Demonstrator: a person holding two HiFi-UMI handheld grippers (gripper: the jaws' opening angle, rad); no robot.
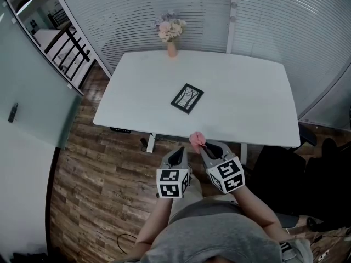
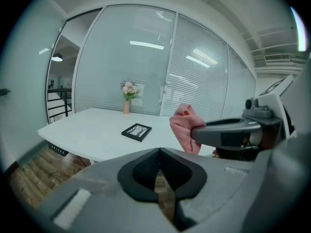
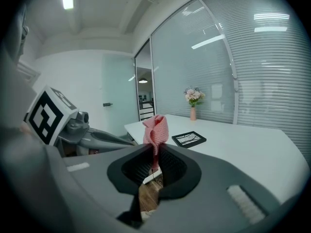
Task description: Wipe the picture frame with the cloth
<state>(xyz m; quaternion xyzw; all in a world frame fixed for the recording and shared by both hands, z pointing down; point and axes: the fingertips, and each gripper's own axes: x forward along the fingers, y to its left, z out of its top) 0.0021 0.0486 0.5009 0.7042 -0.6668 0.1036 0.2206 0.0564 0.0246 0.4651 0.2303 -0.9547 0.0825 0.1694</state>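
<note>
A black picture frame (image 1: pixel 187 98) lies flat near the middle of the white table (image 1: pixel 247 108); it also shows as the frame (image 2: pixel 136 131) and the frame (image 3: pixel 189 139) in the gripper views. My right gripper (image 1: pixel 202 146) is shut on a pink cloth (image 1: pixel 197 139), held in front of the table's near edge, short of the frame. The cloth (image 3: pixel 156 130) sticks up from between its jaws. My left gripper (image 1: pixel 177 156) hangs beside it, shut and holding nothing, with the cloth (image 2: pixel 185 128) to its right.
A small vase of flowers (image 1: pixel 171 34) stands at the table's far edge. Glass walls with blinds (image 1: pixel 285 26) close the room behind. A dark chair (image 1: pixel 285 177) sits at the right, wood floor (image 1: pixel 93 179) lies to the left below the table.
</note>
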